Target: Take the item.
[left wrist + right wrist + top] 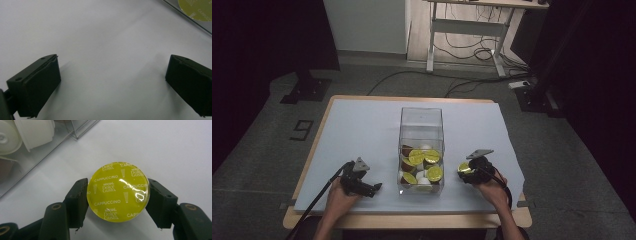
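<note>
Between the right gripper's [117, 202] fingers [77, 200], yellow capsule [118, 192] (lid up), clamped both sides

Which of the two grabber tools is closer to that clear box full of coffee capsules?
The right gripper, holding a yellow capsule, sits close beside the clear box on its right. The left gripper, open on the left, is slightly farther.

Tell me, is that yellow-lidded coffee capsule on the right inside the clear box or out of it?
Out. The capsule sits clamped between the right hand-held gripper's jaws, over the white table cover beside the clear box.
</note>
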### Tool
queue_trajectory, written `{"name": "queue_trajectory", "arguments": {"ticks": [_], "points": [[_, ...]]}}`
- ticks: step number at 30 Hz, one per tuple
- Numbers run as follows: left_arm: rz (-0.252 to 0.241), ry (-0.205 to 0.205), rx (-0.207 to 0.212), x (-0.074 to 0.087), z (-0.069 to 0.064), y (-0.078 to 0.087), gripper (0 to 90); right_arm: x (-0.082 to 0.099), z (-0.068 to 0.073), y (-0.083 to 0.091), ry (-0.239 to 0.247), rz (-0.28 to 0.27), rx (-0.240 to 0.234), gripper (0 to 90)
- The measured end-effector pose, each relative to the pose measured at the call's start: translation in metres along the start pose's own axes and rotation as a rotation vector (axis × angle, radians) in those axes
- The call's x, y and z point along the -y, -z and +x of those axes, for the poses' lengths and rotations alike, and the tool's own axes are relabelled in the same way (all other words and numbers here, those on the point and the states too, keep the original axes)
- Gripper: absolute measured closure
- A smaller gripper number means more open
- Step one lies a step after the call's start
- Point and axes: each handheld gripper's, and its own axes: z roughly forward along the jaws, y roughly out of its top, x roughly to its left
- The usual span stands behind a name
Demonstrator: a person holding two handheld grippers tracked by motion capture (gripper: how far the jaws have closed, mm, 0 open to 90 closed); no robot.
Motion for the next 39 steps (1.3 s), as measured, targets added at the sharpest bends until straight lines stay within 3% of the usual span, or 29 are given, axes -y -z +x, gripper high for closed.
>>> {"name": "queue_trajectory", "arguments": {"ticks": [5,11,19,26,39], "points": [[0.0,0.0,0.0,0.0,0.0,0.0,0.0,0.0,0.0,0.0,-0.002,-0.001,-0.003,38.6],[0.0,0.0,0.0,0.0,0.0,0.0,0.0,0.0,-0.001,-0.002,-0.01,0.001,-0.026,29.0],[0.0,0.0,0.0,0.0,0.0,0.0,0.0,-0.004,0.002,0.005,-0.001,-0.03,-0.001,16.8],[0.0,0.0,0.0,0.0,0.0,0.0,0.0,-0.005,0.002,0.019,0.005,-0.073,0.018,13.9],[0.0,0.0,0.0,0.0,0.0,0.0,0.0,0.017,0.001,0.035,-0.045,-0.113,0.04,3.6]]}}
